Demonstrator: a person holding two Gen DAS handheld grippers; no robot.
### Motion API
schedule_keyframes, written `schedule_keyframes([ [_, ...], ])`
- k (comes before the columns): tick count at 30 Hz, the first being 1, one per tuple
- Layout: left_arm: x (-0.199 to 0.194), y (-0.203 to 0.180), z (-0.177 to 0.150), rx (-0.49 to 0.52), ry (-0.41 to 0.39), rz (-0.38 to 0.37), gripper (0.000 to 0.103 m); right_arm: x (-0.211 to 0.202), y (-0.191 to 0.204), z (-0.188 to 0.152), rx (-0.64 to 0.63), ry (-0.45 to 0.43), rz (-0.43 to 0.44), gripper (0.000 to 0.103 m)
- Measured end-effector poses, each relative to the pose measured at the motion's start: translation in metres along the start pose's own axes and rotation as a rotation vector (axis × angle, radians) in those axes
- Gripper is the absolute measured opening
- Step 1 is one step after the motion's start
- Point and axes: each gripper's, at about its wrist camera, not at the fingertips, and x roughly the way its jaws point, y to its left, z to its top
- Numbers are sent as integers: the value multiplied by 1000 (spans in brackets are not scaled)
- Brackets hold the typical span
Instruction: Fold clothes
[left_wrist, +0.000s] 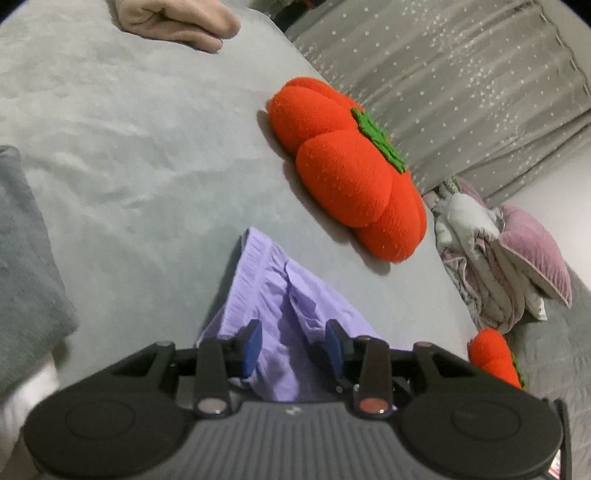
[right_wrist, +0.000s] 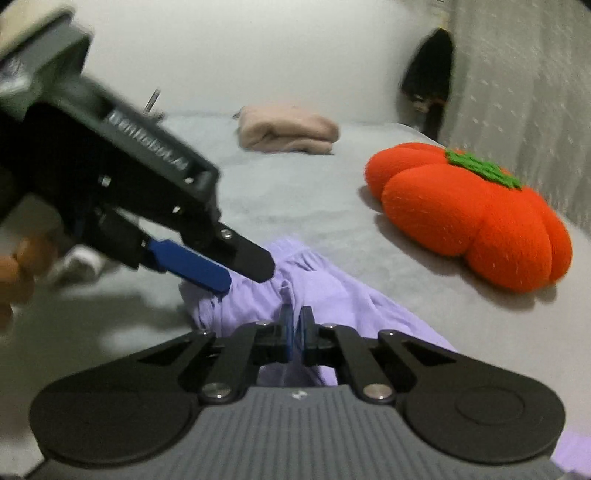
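on the grey bed (left_wrist: 147, 147), right tongs (right_wrist: 296, 332) pinch the lilac garment (left_wrist: 280, 295); left tongs (left_wrist: 293, 347) gape.

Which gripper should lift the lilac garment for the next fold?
Probably the right gripper: its jaws are shut on a ridge of the crumpled lilac fabric garment. The left gripper hangs open above the cloth, gripping nothing.

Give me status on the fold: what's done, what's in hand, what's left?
Done: a beige garment lies folded at the bed's far end. In hand: the right tool is shut on the purple garment, which is bunched, not flat; the left tool is open over it. Left: flattening and folding the purple piece; a grey cloth at the edge also looks unfolded.
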Motion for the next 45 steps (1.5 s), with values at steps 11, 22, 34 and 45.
schedule_keyframes([
  [11, -3, -2, 1, -3, -32, -16, 40, 3, 21, -4, 171, -40, -2, 4],
  [22, -5, -13, -2, 76, -54, -26, 40, -81, -1, -25, 295, -99, -139, 45],
  [34, 34, -33, -25, 194, 20, 1, 45, -141, -71, -105, 509, 104, -331, 44],
  [45, 29, -35, -27, 191, -1, 30, 44, -195, -108, -135, 802, 11, -423, 50],
])
